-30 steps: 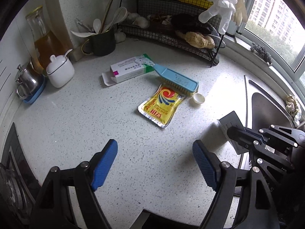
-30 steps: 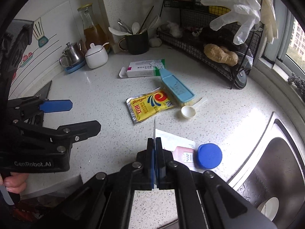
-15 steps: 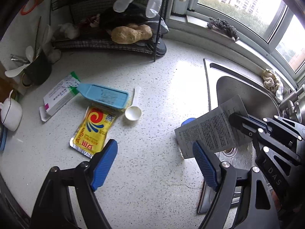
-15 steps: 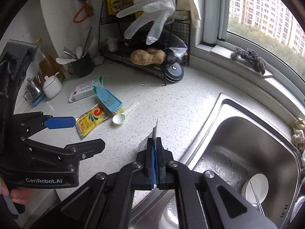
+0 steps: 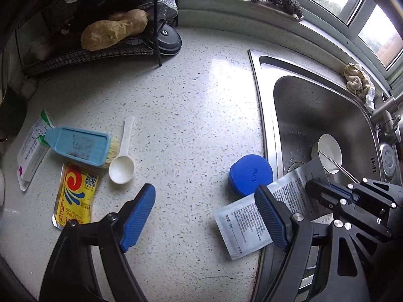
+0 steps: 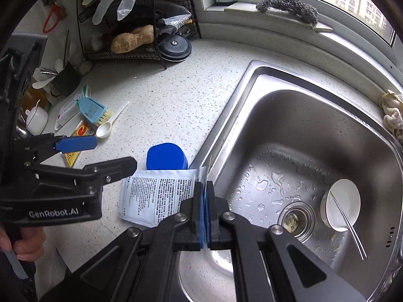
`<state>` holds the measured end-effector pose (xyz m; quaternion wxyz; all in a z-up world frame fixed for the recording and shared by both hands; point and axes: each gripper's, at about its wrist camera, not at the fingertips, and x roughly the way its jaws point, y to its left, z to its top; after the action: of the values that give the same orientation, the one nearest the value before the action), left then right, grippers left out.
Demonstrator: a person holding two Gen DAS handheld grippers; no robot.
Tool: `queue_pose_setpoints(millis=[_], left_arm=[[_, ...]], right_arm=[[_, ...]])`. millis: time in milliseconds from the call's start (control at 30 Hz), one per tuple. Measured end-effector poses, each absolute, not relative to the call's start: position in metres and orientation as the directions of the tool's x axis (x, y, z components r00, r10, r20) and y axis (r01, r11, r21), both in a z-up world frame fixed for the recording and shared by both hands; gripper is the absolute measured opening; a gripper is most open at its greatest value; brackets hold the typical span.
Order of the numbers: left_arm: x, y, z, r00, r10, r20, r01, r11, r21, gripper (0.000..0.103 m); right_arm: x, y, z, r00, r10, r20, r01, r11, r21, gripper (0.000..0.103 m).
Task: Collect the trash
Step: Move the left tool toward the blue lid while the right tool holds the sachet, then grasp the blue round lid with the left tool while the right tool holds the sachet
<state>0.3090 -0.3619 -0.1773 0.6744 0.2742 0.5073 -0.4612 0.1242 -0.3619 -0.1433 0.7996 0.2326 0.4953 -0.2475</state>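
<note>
My right gripper (image 6: 204, 188) is shut on the edge of a white printed packet (image 6: 158, 193), which hangs over the counter's edge beside the sink. In the left wrist view the same packet (image 5: 244, 221) shows at the lower right, pinched by the right gripper (image 5: 317, 188). My left gripper (image 5: 205, 196) stands open over bare counter, holding nothing. A blue round lid (image 5: 250, 175) lies just beyond the packet. To the left lie a yellow sachet (image 5: 75, 196), a white scoop (image 5: 122, 166) and a white medicine box (image 5: 32, 148).
A blue brush (image 5: 80, 146) rests across the box and the sachet. The steel sink (image 5: 302, 105) at the right holds a white bowl (image 5: 330, 151) with chopsticks. A black wire rack (image 5: 100, 50) holding a ginger root stands at the back left. A hand (image 6: 22, 241) grips the left tool.
Both grippers have swung right, from the cluttered counter to the sink's edge, and lower. The packet went along in the right gripper and now shows its printed face.
</note>
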Motion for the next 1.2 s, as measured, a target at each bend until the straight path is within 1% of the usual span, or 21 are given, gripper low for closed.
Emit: queue_pose_setpoints(millis=[367, 500, 633, 667, 733, 767, 833, 867, 900, 933, 1067, 1200], left_arm=[[0.29, -0.398, -0.202, -0.017, -0.305, -0.952, 0.933, 0.339, -0.125, 0.08], [0.283, -0.405, -0.212, 0.002, -0.276, -0.961, 0.941, 0.327, -0.092, 0.081], [0.279, -0.408, -0.214, 0.019, -0.288, -0.957, 0.938, 0.337, -0.082, 0.08], [0.279, -0.408, -0.215, 0.013, -0.29, -0.957, 0.937, 0.339, -0.09, 0.078], [0.28, -0.406, -0.214, 0.014, -0.295, -0.955, 0.937, 0.338, -0.091, 0.07], [0.28, -0.404, -0.213, 0.018, -0.297, -0.955, 0.939, 0.333, -0.086, 0.067], [0.279, -0.4, -0.212, 0.036, -0.303, -0.952, 0.94, 0.334, -0.07, 0.055], [0.282, -0.397, -0.211, 0.045, -0.301, -0.953, 0.939, 0.338, -0.062, 0.053], [0.281, -0.394, -0.21, 0.045, -0.301, -0.953, 0.939, 0.338, -0.062, 0.048], [0.281, -0.392, -0.21, 0.04, -0.304, -0.952, 0.939, 0.336, -0.068, 0.046], [0.283, -0.374, -0.207, 0.053, -0.303, -0.951, 0.928, 0.368, -0.065, 0.046], [0.291, -0.349, -0.199, 0.05, -0.325, -0.944, 0.899, 0.426, -0.099, 0.046]], right_arm=[[0.103, -0.373, -0.155, 0.354, -0.146, -0.924, 0.683, 0.715, 0.148, 0.001], [0.098, -0.38, -0.157, 0.351, -0.145, -0.925, 0.694, 0.704, 0.153, 0.001], [0.099, -0.382, -0.158, 0.356, -0.144, -0.923, 0.69, 0.706, 0.155, 0.001], [0.1, -0.383, -0.159, 0.357, -0.143, -0.923, 0.688, 0.708, 0.157, 0.001], [0.102, -0.382, -0.16, 0.36, -0.14, -0.922, 0.682, 0.714, 0.158, 0.001], [0.103, -0.382, -0.16, 0.364, -0.137, -0.921, 0.678, 0.717, 0.161, 0.001], [0.105, -0.382, -0.16, 0.37, -0.134, -0.919, 0.669, 0.725, 0.163, 0.001], [0.107, -0.382, -0.16, 0.372, -0.131, -0.919, 0.665, 0.728, 0.165, 0.001], [0.108, -0.381, -0.161, 0.374, -0.127, -0.919, 0.661, 0.732, 0.167, 0.001], [0.109, -0.38, -0.16, 0.377, -0.125, -0.918, 0.655, 0.736, 0.169, 0.001], [0.117, -0.374, -0.158, 0.392, -0.112, -0.913, 0.622, 0.764, 0.173, 0.001], [0.127, -0.36, -0.151, 0.416, -0.096, -0.904, 0.569, 0.803, 0.177, 0.001]])
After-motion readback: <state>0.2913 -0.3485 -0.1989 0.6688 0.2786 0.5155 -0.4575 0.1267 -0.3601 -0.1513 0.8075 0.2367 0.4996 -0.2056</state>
